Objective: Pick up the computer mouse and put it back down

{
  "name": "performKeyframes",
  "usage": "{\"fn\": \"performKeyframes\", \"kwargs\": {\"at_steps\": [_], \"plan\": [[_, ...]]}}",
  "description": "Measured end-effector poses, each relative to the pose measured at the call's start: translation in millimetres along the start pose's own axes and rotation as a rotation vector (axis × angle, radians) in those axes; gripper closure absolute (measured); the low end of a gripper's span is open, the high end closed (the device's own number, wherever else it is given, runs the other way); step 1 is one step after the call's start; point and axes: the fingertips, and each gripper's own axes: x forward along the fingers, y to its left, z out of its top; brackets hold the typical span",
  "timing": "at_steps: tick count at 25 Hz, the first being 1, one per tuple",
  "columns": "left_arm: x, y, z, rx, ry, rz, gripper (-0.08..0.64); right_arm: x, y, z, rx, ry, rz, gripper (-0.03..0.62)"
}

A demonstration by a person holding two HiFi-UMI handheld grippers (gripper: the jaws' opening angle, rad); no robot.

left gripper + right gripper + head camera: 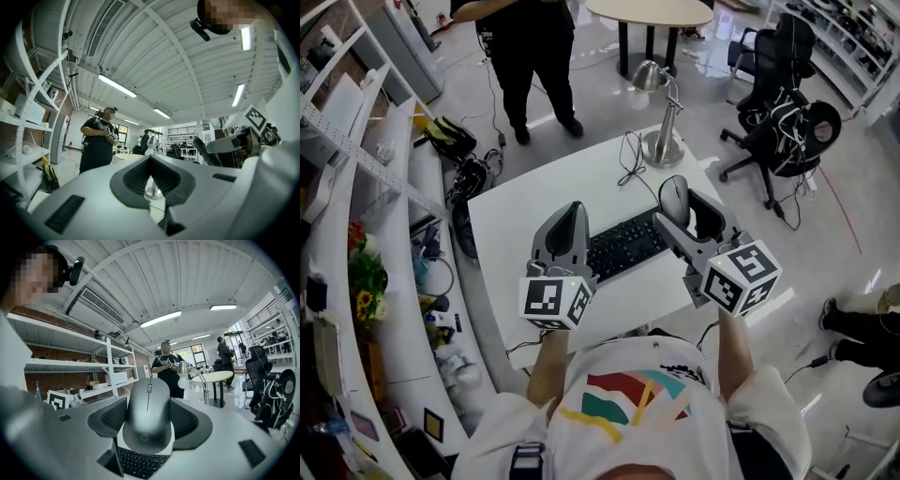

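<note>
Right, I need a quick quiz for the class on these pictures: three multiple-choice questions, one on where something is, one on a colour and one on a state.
1. Where does the desk lamp stand?
A) on the far side of the white table, beyond the keyboard
B) on the floor
C) on a shelf

2. What colour is the keyboard?
A) white
B) black
C) red

3. What is the right gripper doing?
A) open and empty
B) shut on the lamp
C) shut on the computer mouse

Answers:
1 A, its base sits on the tabletop past the keyboard.
2 B, the head view shows black keys.
3 C, the mouse sits gripped between the pads, above the keyboard.
</note>
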Motion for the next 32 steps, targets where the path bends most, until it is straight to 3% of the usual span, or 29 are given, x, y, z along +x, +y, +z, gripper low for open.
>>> {"fn": "performKeyframes", "kwargs": {"at_steps": [20,24,32], "plan": [[-66,113,-27,-0.030,0.051,0.350,0.515,142,57,-58,-0.062,0.228,0.319,0.295],[-89,138,-42,-0.043,0.066,0.413,0.515,192,70,-98,-0.127,0.324,0.367,0.295],[-149,174,-74,-0.079,0.116,0.596,0.515,275,90,-218,-0.262,0.585,0.468,0.295]]}}
